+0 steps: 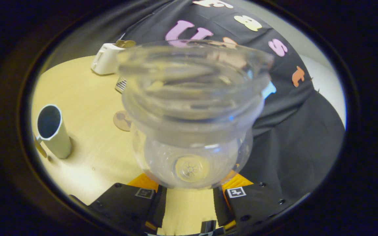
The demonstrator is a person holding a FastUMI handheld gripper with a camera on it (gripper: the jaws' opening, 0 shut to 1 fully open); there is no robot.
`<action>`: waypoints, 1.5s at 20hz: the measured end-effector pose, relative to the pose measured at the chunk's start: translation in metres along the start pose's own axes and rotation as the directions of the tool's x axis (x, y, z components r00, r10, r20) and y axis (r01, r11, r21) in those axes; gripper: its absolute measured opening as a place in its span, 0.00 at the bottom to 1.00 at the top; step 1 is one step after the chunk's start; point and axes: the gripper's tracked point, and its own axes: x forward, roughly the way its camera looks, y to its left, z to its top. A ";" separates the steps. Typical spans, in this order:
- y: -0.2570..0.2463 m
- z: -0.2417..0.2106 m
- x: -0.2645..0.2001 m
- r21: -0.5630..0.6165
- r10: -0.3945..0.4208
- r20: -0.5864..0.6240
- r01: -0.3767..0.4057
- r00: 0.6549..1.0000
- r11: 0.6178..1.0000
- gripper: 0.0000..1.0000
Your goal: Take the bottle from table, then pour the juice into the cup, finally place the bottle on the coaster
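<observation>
Under me lies a pale wood-grain desk (87, 98) with a rounded outline, its far rim curving away toward a white appliance (105, 59) that stands near that edge. Behind the desk hangs the booth's black cloth wall (294, 131), which drapes down and covers the whole side to my right, with a strip of light wall beyond it. My jaws are closed on the bottle (192, 114), one finger pressing each side near its base, so my gripper (190, 191) holds it and the bottle is tipped, its wide open mouth toward the camera and its moulded bottom seen through the clear wall just ahead of my fingertips. It looks clear all through; I cannot tell whether any juice is left inside. The cup (53, 131), a pale cylinder with a dark hollow and a small handle, stands on the desk well off to the left, apart from the bottle. The round brown coaster (122, 120) lies flat between the cup and the bottle, partly hidden behind the bottle's shoulder. A small ribbed object (121, 84) sits beyond it, near the appliance. The widest bare stretch of desk runs between cup and coaster and forward toward my left finger; to the right the cloth closes in.
</observation>
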 end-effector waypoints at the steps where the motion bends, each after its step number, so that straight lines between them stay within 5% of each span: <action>1: 0.001 0.007 -0.001 -0.024 -0.011 0.019 0.011 1.000 1.000 0.65; 15: 0.008 0.080 -0.014 -0.303 -0.137 0.234 0.207 0.962 0.930 0.65; 30: 0.050 0.096 -0.004 -0.616 -0.040 0.280 0.211 0.959 0.759 0.65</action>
